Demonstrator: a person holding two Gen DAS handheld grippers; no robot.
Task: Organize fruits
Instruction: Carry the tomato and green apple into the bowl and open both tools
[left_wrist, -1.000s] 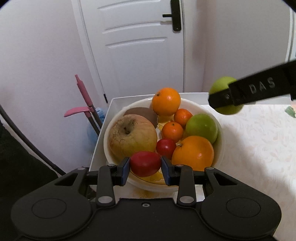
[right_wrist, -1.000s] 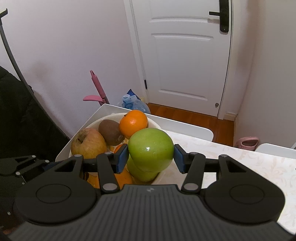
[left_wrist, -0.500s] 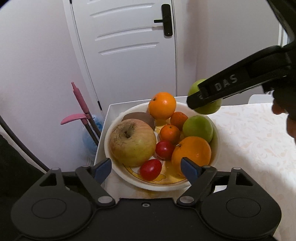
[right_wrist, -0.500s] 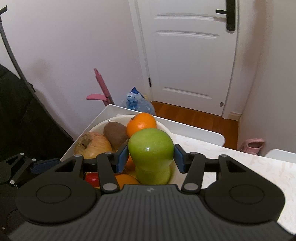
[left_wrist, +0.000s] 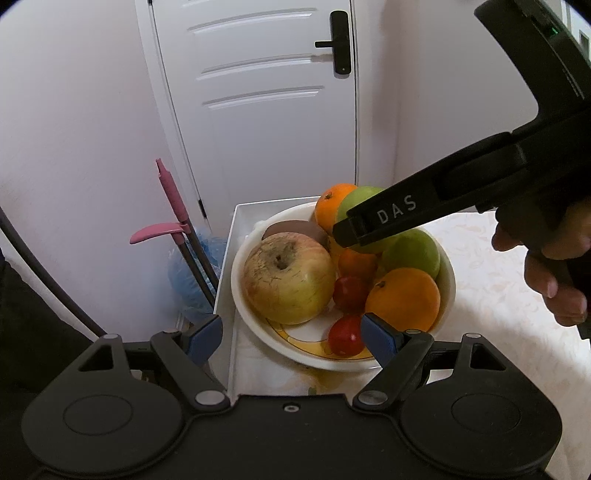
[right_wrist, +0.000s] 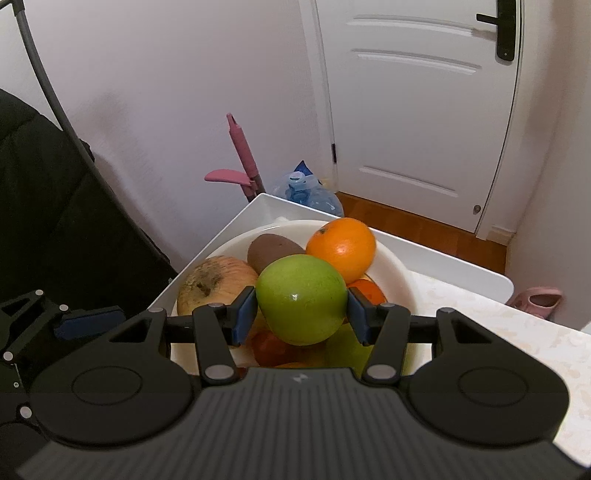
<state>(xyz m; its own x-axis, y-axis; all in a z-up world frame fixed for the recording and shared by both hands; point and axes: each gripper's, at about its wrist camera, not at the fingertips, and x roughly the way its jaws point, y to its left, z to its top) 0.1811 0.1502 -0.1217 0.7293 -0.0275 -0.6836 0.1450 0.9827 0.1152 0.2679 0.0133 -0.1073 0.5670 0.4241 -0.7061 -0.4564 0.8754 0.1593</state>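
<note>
A white bowl (left_wrist: 447, 284) on the table holds a large yellowish apple (left_wrist: 288, 278), a kiwi (left_wrist: 291, 228), oranges (left_wrist: 404, 299), two red tomatoes (left_wrist: 345, 336) and a green apple (left_wrist: 412, 253). My left gripper (left_wrist: 291, 338) is open and empty, just in front of the bowl's near rim. My right gripper (right_wrist: 301, 312) is shut on a green apple (right_wrist: 301, 299) and holds it above the bowl (right_wrist: 395, 266); it also shows in the left wrist view (left_wrist: 356, 201), partly hidden by the finger.
The bowl stands near the table's left end, on a white raised edge (left_wrist: 231, 258). Beyond it are a pink-handled tool (left_wrist: 171, 206), a blue water bottle (right_wrist: 308, 192), a white door (left_wrist: 266, 92) and a black chair (right_wrist: 55, 206).
My left gripper let go of the red tomato into the bowl, opened wide and drew back. My right gripper carried the green apple leftward over the bowl.
</note>
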